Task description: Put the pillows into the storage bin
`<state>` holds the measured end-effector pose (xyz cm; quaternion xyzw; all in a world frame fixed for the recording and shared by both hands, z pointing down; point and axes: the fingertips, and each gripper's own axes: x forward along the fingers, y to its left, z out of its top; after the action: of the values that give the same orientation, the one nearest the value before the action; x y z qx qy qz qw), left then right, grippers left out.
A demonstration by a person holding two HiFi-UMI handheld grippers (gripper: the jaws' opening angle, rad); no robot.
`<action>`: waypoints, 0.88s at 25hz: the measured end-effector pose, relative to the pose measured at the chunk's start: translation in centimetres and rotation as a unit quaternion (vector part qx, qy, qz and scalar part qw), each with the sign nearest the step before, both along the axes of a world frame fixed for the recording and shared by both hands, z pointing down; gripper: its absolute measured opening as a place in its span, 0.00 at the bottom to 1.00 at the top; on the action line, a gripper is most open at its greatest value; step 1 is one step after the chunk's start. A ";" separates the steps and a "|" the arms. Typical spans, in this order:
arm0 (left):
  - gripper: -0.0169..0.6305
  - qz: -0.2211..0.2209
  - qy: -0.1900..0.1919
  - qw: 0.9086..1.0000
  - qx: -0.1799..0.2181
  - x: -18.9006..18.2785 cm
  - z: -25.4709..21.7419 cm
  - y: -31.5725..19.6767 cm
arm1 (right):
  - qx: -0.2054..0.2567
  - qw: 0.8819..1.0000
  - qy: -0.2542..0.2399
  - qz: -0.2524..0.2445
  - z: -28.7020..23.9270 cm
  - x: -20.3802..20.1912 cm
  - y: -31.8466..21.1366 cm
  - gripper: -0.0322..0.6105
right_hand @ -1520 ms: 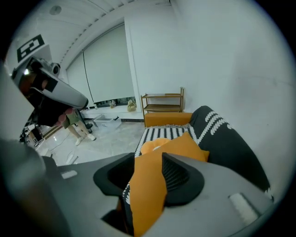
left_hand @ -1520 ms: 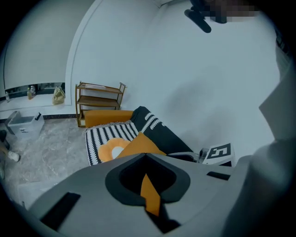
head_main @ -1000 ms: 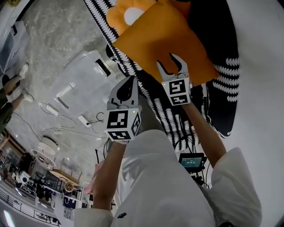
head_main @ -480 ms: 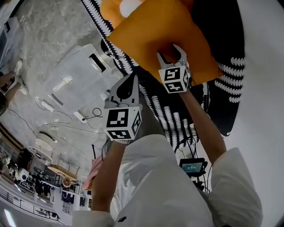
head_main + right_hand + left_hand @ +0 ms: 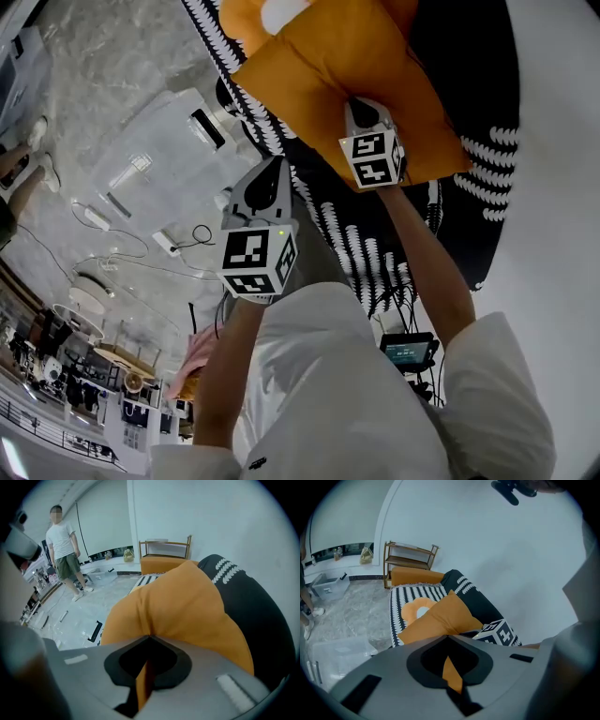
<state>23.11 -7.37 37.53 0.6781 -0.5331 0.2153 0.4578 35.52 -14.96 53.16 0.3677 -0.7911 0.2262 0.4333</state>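
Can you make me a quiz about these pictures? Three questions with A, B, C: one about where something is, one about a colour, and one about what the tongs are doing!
1. Where is the square orange pillow?
A. on the floor
B. on the black-and-white couch
C. on the wooden shelf

2. What colour is the middle of the flower pillow?
A. white
B. green
C. red

3. What are the right tongs doing?
A. wide open in the air
B. holding a cable
C. shut on the square orange pillow

Answers:
1 B, the pillow rests on the patterned couch cover.
2 A, a white round spot sits among the orange petals.
3 C, they have just closed and pinch a fold of its cloth.
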 end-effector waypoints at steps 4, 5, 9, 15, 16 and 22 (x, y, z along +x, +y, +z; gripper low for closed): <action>0.04 -0.005 0.001 1.000 0.001 -0.8 -0.2 -0.3 | -0.013 1.000 -0.013 0.008 -0.7 -0.2 -0.2 0.07; 0.04 -0.006 0.002 1.000 0.002 -1.0 -0.3 -0.4 | -0.016 1.000 -0.019 0.011 -1.0 -0.2 -0.1 0.07; 0.04 -0.006 0.003 1.000 0.007 -1.4 -0.9 0.0 | -0.020 0.999 -0.040 0.020 -2.9 0.2 0.8 0.07; 0.04 -0.007 0.006 1.000 0.012 -2.0 -1.2 0.6 | -0.023 0.996 -0.071 0.044 -5.8 0.6 2.1 0.07; 0.04 -0.006 0.007 1.000 0.012 -2.2 -1.1 0.7 | -0.022 0.996 -0.073 0.048 -6.2 0.5 2.3 0.07; 0.04 -0.006 0.013 1.000 0.017 -3.4 -1.4 1.9 | -0.006 0.993 -0.102 0.054 -9.5 -0.5 3.1 0.07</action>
<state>19.74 -5.47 36.09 0.6855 -0.5346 0.1945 0.4543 35.03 -11.85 43.61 0.3819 -0.8089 0.2905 0.3398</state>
